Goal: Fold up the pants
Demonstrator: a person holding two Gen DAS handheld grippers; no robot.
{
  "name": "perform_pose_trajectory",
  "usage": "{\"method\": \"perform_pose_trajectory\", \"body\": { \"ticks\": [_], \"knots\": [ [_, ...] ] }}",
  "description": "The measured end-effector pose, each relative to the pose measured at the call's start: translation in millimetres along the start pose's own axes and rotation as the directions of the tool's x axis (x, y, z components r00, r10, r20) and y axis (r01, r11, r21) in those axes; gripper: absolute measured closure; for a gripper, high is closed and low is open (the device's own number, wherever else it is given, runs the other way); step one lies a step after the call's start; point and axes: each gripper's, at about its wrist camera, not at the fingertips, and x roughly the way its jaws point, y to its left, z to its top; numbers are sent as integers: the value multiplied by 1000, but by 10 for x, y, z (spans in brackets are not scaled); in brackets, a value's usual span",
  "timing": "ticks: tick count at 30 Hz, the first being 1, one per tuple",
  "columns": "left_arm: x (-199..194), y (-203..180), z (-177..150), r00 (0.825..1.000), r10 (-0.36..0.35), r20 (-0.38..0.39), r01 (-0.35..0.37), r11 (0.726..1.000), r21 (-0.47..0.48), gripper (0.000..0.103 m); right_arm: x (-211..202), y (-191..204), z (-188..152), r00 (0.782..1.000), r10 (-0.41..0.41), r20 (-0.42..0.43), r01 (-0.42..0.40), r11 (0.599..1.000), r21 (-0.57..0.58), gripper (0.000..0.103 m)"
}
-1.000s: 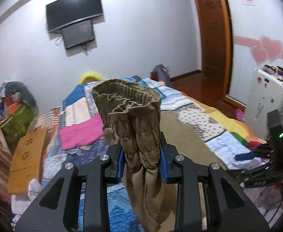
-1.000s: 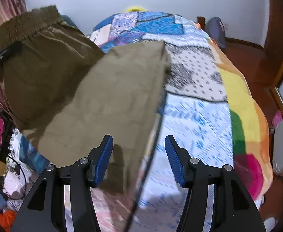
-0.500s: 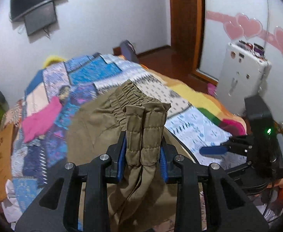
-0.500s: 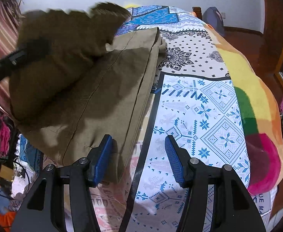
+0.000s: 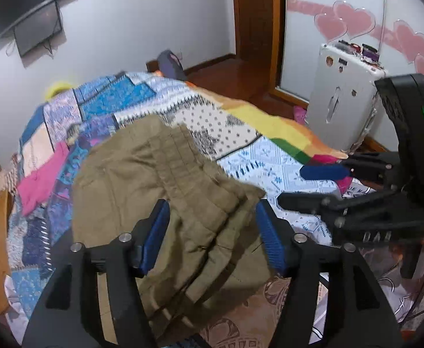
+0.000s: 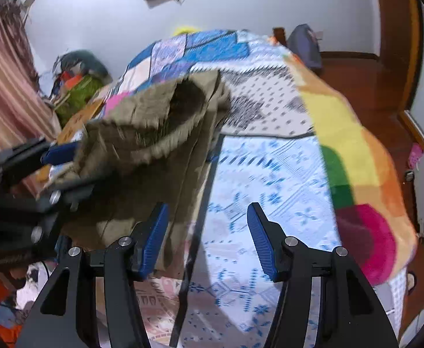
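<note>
Olive-brown pants [image 5: 165, 191] lie folded on the patchwork bedspread [image 5: 240, 133], the ribbed elastic waistband on top. My left gripper [image 5: 213, 232] is open, its blue pads either side of the waistband without gripping it. In the right wrist view the pants [image 6: 159, 133] are bunched and blurred, the waist opening gaping. My right gripper [image 6: 207, 237] is open and empty over the bedspread [image 6: 269, 174], just right of the pants' edge. The right gripper also shows in the left wrist view [image 5: 316, 185] at the right. The left gripper shows in the right wrist view [image 6: 64, 168] at the left, against the cloth.
A pink cloth [image 5: 42, 174] lies on the bed's left side. A white appliance [image 5: 342, 98] stands right of the bed beside a wooden door [image 5: 255, 14]. A television [image 5: 29, 3] hangs on the far wall. Clutter and a striped curtain [image 6: 6, 87] stand left.
My left gripper has opened and let go of the waistband, which has dropped onto the folded pants. It had carried the waistband down and forward over the legs. The right gripper stayed open.
</note>
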Motion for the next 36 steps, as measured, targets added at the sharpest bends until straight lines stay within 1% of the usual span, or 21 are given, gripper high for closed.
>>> {"method": "perform_pose_trajectory", "body": {
  "ticks": [2,5,7,9,10,13,16,19,21,26,28,30,31,32,33,36],
  "knots": [
    [-105,45,15,1000,-5,19,5,1000,-14,38,-71,-7,51,1000,-8,23,8,1000,-3,50],
    [-245,220,14,999,-11,41,13,998,-59,35,-178,26,118,998,2,60,-1,1000,-6,50],
    [-305,399,-6,999,7,44,-3,996,-90,34,-227,98,165,997,7,78,-5,1000,-25,50],
    [-314,560,-39,999,40,35,-35,993,-113,33,-255,189,209,995,17,95,-12,999,-51,50],
    [-298,653,-73,998,53,20,-50,991,-125,33,-254,216,221,995,23,98,-17,998,-59,50],
    [-199,836,-198,999,34,-40,-40,987,-159,33,-232,375,291,993,49,110,-38,995,-95,50],
    [-51,867,-355,994,43,-101,-59,985,-161,32,-140,565,362,991,71,110,-56,990,-132,50],
    [83,854,-497,991,25,-131,-48,982,-181,30,-13,691,382,992,81,98,-65,986,-156,50],
    [97,858,-540,992,22,-125,-46,980,-192,29,103,719,350,994,76,76,-63,986,-157,50],
    [21,940,-500,994,-19,-112,-3,980,-197,28,295,589,198,998,69,-3,-69,992,-105,50],
    [-31,1016,-441,995,-15,-95,-4,980,-197,26,328,489,118,997,75,-24,-77,994,-82,50],
    [-63,1122,-365,997,17,-72,-31,978,-204,23,317,420,63,997,75,-25,-77,994,-76,50],
    [-60,1195,-319,997,43,-62,-55,976,-209,20,308,392,44,997,70,-20,-71,994,-81,48],
    [-46,1265,-276,996,65,-57,-76,974,-214,18,310,368,26,998,63,-15,-64,994,-84,44],
    [-17,1343,-227,995,84,-52,-94,971,-222,18,326,325,13,998,63,-16,-64,995,-77,42],
    [120,1562,-98,994,93,-58,-105,963,-250,18,328,253,-3,996,89,-18,-89,995,-50,42]
  ]
}}
